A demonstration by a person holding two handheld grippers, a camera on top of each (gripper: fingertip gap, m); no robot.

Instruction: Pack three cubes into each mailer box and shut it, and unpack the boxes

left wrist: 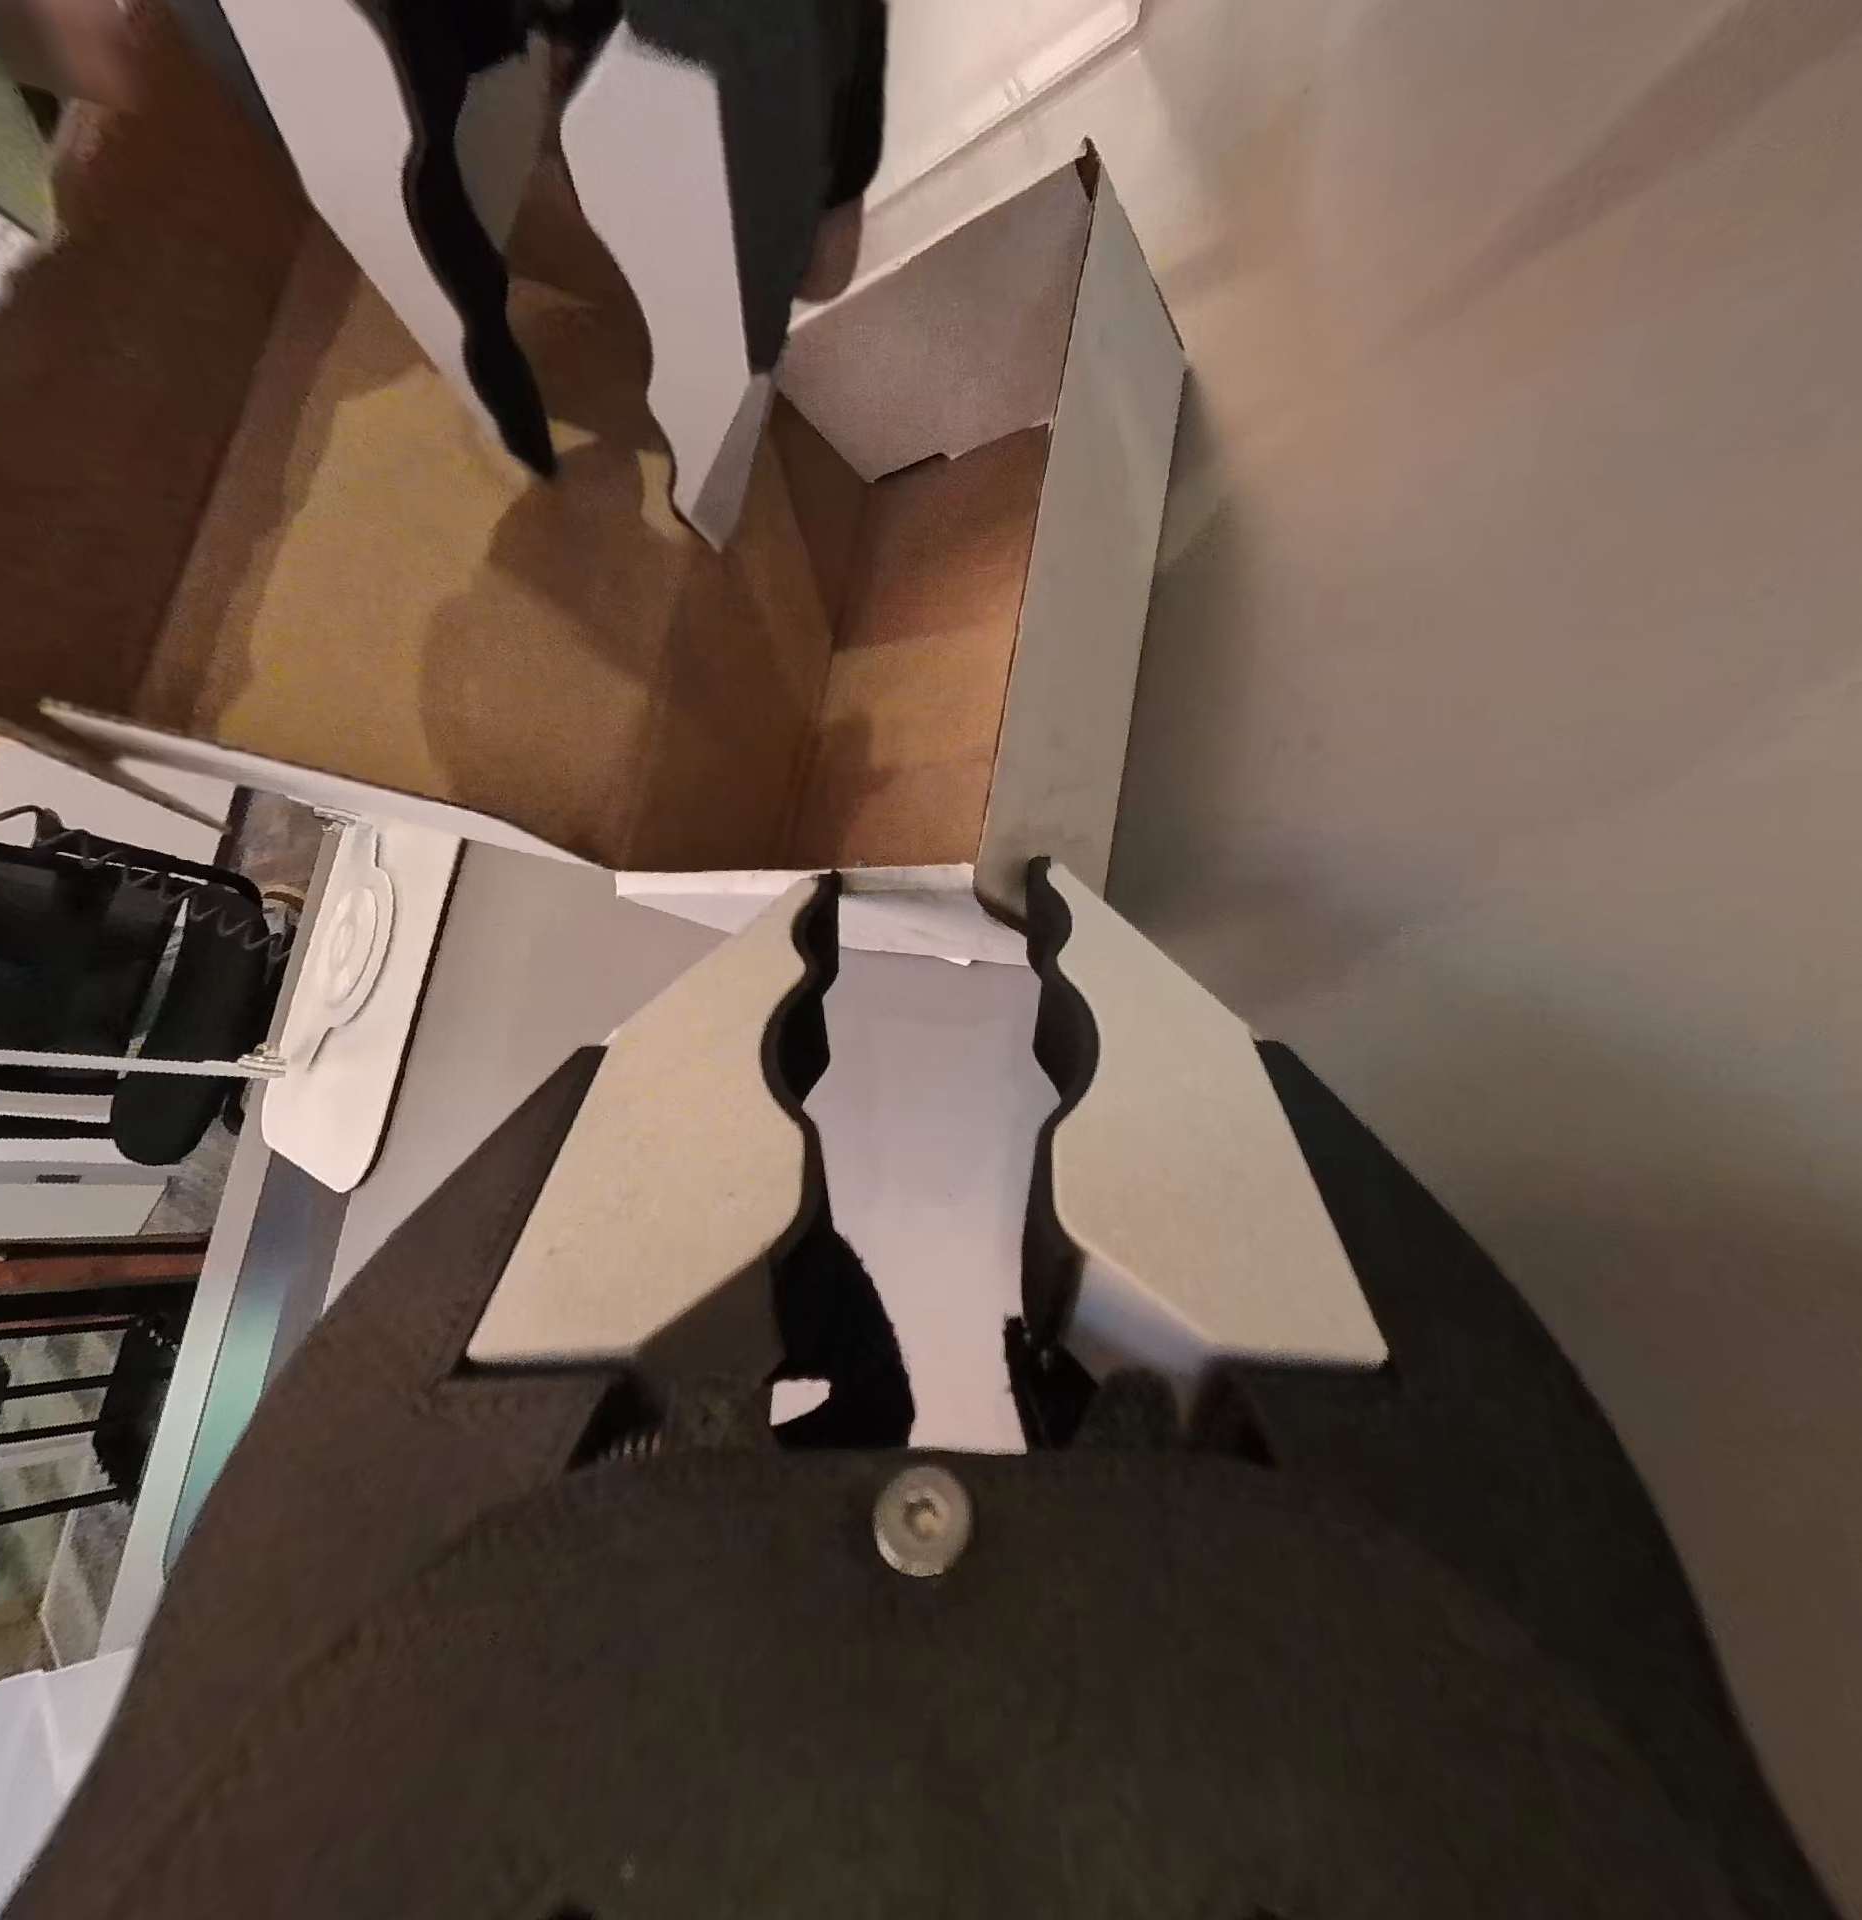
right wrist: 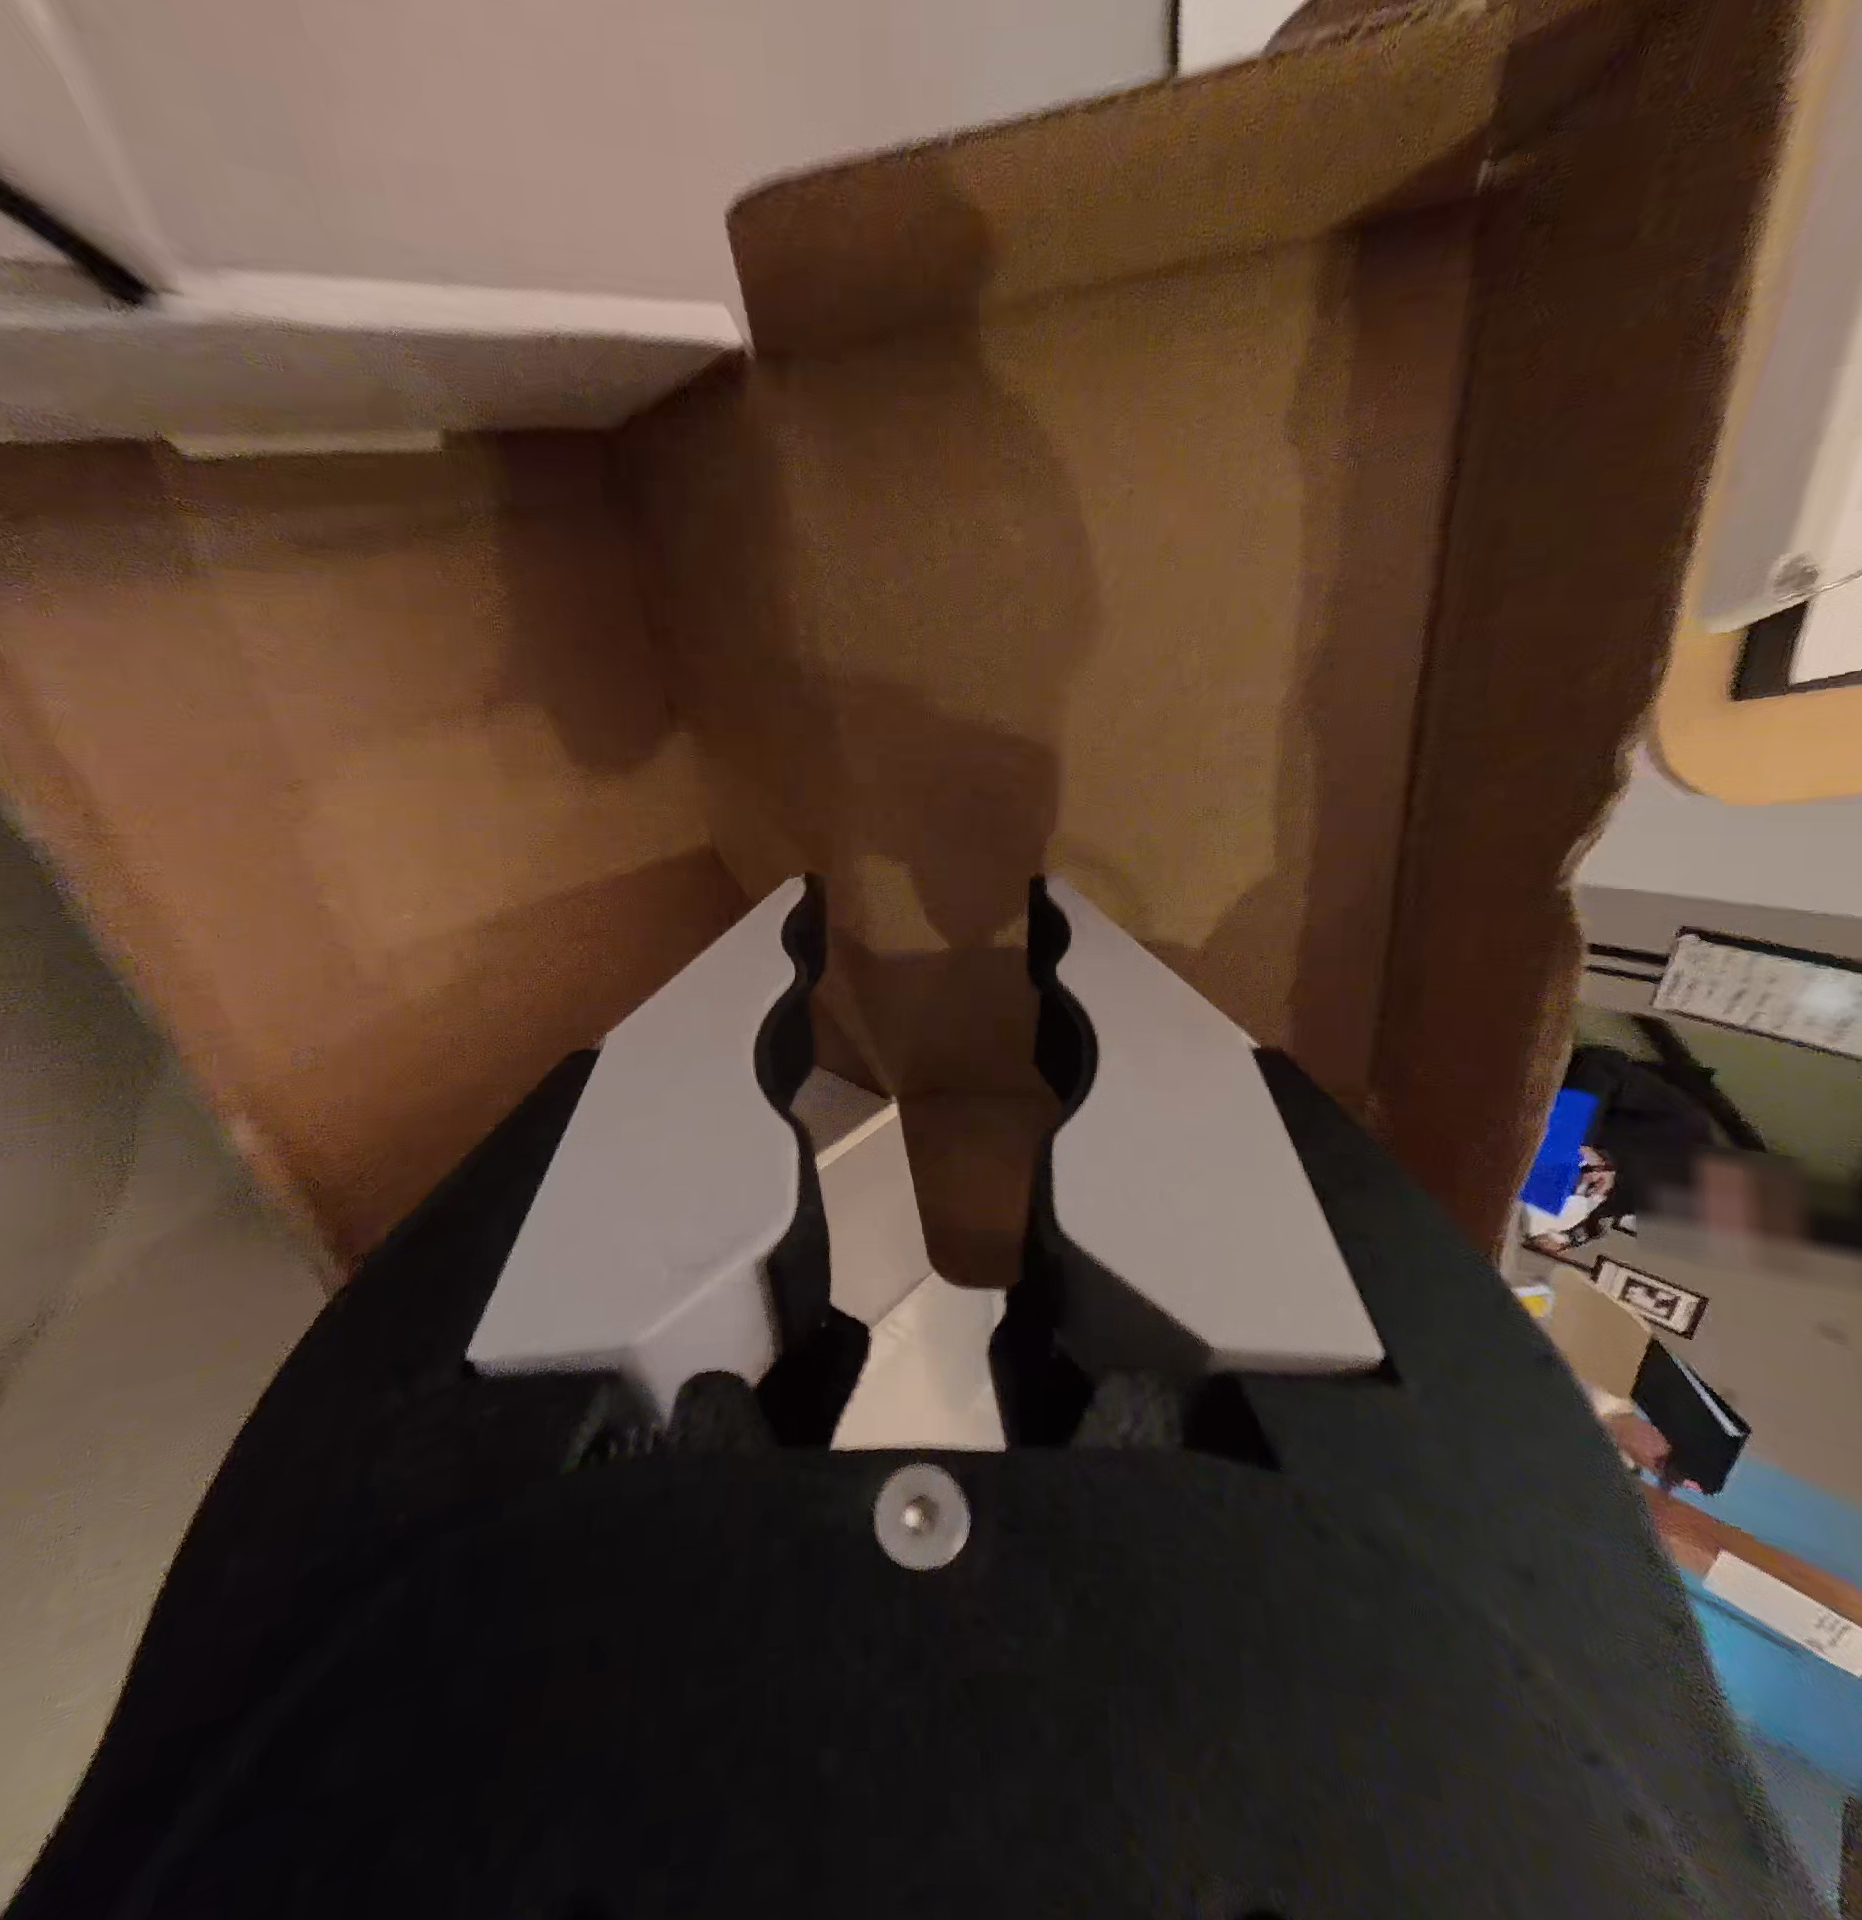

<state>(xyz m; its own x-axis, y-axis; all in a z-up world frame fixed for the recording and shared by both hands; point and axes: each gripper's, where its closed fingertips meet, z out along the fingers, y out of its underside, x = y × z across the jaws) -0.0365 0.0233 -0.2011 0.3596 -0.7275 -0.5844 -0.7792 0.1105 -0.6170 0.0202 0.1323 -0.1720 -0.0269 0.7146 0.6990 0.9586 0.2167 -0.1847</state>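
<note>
A mailer box (left wrist: 1093, 623), white outside and brown inside, stands open on the table, and the part of its inside that shows holds nothing. No cubes are in view. My left gripper (left wrist: 932, 883) is open at the box's near corner, with the white front lip (left wrist: 906, 920) between its fingertips. My right gripper (left wrist: 620, 488) reaches down into the box from the far side. In the right wrist view it (right wrist: 927, 883) is open, with a brown cardboard flap (right wrist: 958, 623) standing between its fingers. The box's brown inner walls (right wrist: 335, 779) fill that view.
The pale table top (left wrist: 1529, 727) lies right of the box. The table edge, a white flat piece (left wrist: 345, 987) and a black chair (left wrist: 96, 987) are at the left. In the right wrist view, a white box side (right wrist: 335, 353) is behind and room clutter (right wrist: 1633, 1195) is at the right.
</note>
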